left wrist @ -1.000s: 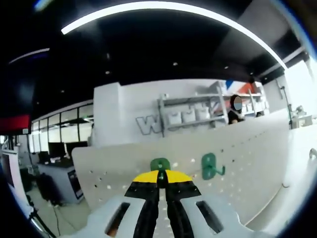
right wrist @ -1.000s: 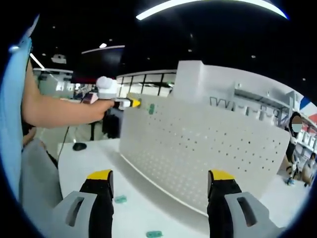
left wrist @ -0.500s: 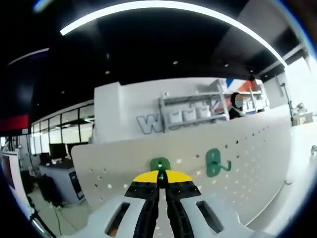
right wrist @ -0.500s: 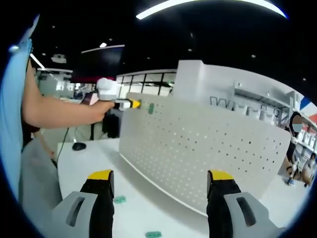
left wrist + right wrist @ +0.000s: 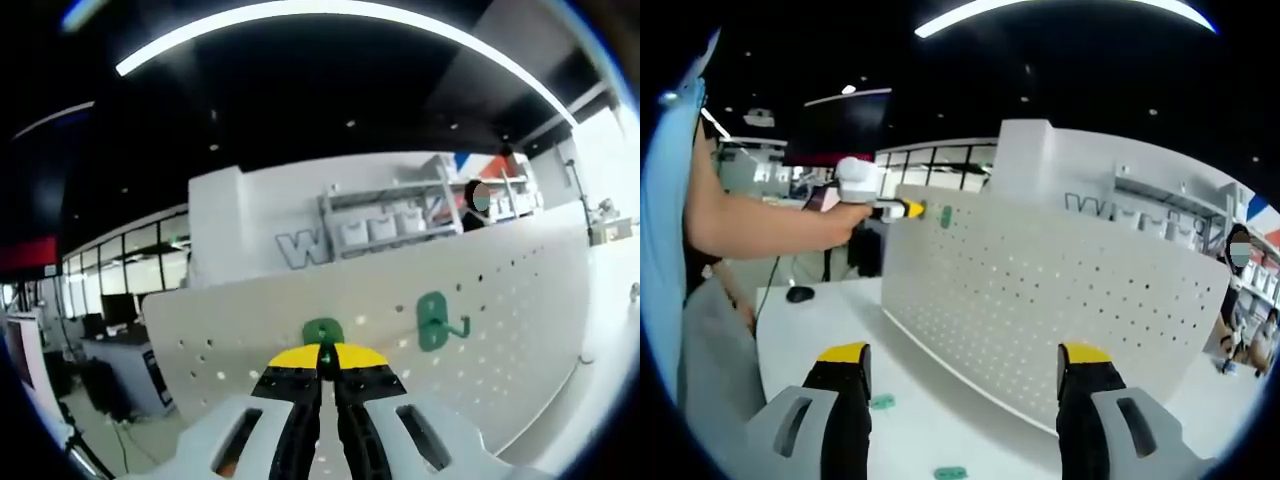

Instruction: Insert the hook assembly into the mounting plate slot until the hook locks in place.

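My left gripper [image 5: 321, 362] is pinched tight, jaws together with no gap between the yellow tips, and a green hook [image 5: 323, 333] sits clamped at the tips. I hold that hook against the white pegboard [image 5: 500, 300], close under the board's upper edge. In the right gripper view my left gripper [image 5: 902, 209] reaches in from the left on my bare forearm [image 5: 760, 225], its yellow tip against the green hook [image 5: 945, 216] at the near top corner of the pegboard [image 5: 1040, 310].

A second green hook [image 5: 433, 322] is on the pegboard, to the right of the one I hold and well apart from it. Its flat plate lies against the board and a thin prong sticks out to the right with an upturned end.

I cannot tell whether the held hook's tabs have gone into the holes; the tips of my gripper cover the contact point.

My right gripper [image 5: 960, 400] is wide open and holds nothing. Its two black jaws with yellow caps stand far apart, and between them I see the pegboard's lower face and the white counter [image 5: 830, 310].

The pegboard stands upright on the counter. On the counter in front of the board, near its base, lie two small green pieces: one [image 5: 883, 402] just beside my right gripper's left jaw, one [image 5: 950, 472] lower, between the jaws. Their shape is too small to make out. A dark computer mouse [image 5: 798, 294] rests on the counter, left of the board and well apart from it.
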`<state>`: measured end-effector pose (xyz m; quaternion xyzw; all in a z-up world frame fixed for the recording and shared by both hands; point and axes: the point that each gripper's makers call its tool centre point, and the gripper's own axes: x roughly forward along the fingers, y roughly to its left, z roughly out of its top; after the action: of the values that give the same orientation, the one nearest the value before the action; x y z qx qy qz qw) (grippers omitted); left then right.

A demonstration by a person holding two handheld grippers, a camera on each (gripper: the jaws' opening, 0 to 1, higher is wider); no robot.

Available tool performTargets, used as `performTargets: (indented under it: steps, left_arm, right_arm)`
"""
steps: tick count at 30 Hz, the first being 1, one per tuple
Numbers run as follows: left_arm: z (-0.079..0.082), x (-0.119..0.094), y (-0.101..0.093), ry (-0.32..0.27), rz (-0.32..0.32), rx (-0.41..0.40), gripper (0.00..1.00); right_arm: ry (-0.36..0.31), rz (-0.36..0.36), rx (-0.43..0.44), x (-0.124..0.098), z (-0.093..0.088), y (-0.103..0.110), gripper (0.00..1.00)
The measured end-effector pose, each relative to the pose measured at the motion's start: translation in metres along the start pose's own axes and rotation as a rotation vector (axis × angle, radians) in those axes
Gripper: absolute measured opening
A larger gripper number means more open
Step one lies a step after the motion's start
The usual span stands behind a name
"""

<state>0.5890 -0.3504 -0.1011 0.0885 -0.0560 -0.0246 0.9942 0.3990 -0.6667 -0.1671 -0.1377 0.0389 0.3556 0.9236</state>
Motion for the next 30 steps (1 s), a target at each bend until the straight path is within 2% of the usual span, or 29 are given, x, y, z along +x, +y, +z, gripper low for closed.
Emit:
performTargets:
  steps: [21, 30]
  left_arm:
    - [-0.0003, 0.0002, -0.0011, 0.001, -0.027, 0.046, 0.05]
    - [0.0021, -0.0026, -0.0003, -0.003, -0.027, 0.031, 0.14]
  right_arm:
    - [0.001, 0.005, -0.002, 0.002, 0.0, 0.0016, 0.76]
    - [-0.002, 0.004, -0.008, 0.0026, 0.002, 0.0022, 0.76]
